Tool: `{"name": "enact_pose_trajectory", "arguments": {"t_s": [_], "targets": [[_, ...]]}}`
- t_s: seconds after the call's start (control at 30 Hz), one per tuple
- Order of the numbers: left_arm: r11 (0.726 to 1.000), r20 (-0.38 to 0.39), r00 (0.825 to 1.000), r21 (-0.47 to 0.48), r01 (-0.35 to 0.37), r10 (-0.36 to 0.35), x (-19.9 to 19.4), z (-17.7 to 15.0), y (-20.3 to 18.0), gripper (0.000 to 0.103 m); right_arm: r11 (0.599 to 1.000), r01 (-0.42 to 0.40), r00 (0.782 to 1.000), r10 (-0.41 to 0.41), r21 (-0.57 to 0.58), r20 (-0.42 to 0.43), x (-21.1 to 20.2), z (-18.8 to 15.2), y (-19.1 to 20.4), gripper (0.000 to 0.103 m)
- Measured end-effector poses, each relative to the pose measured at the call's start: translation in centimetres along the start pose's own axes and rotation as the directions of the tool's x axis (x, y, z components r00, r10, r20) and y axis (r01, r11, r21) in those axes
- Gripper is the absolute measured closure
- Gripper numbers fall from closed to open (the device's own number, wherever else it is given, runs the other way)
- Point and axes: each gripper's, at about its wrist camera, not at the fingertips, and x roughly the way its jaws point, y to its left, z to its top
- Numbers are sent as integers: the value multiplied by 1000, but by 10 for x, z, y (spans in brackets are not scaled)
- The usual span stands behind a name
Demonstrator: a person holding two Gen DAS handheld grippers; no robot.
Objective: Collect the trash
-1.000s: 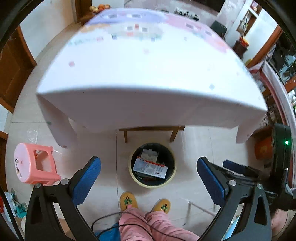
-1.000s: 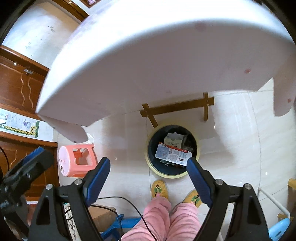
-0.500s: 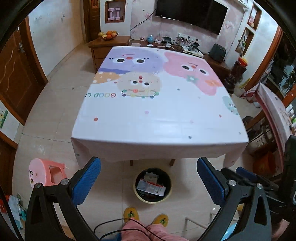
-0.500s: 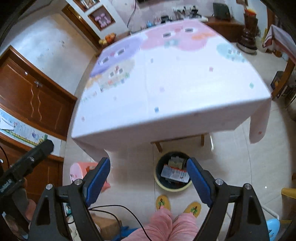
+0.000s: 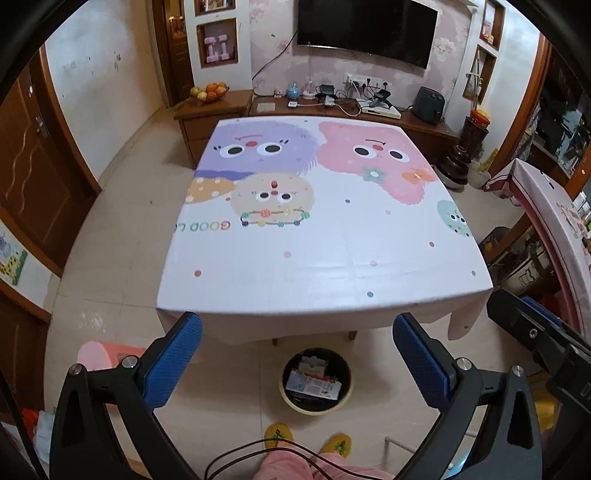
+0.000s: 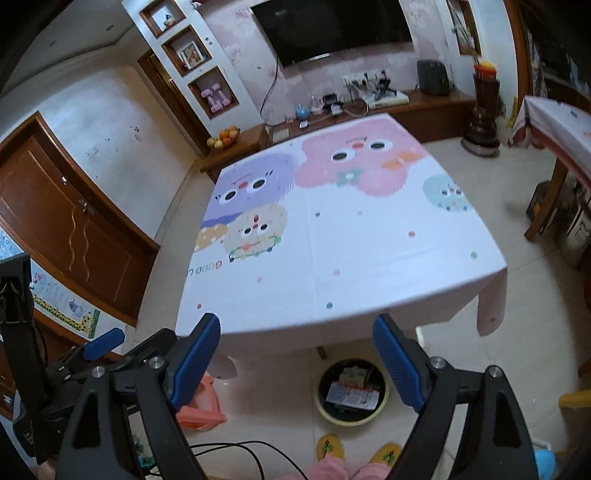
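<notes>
Blue-padded fingers on my left gripper (image 5: 297,360) and right gripper (image 6: 295,360) are both spread wide, nothing between them. Just past them on the tile sits the round dark trash bin with a yellow rim (image 5: 315,404), printed paper trash (image 5: 314,384) inside, right by the near edge of the table with the white cartoon-monster tablecloth (image 5: 314,258). Wall-mounted black TV (image 5: 367,31) at the back.

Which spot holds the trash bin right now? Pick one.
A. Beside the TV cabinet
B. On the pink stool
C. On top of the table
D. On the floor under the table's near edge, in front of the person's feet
D: the trash bin sits on the floor just below the near edge of the table, ahead of the yellow slippers, with paper inside.
</notes>
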Motion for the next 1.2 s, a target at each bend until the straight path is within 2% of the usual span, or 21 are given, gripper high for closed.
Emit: {"name": "enact_pose_trajectory", "arguments": {"t_s": [0.27, 0.47, 1.2], "targets": [[999, 8, 1000, 25, -23, 22, 0, -1, -7, 1, 994, 82, 996, -80, -69, 42, -3, 1, 11, 18], [999, -20, 999, 30, -37, 38, 8, -3, -8, 1, 990, 114, 993, -111, -87, 45, 1, -2, 11, 18], [999, -46, 998, 36, -36, 38, 14, -12, -8, 1, 986, 150, 988, -148, -77, 36, 1, -12, 2, 18]]}}
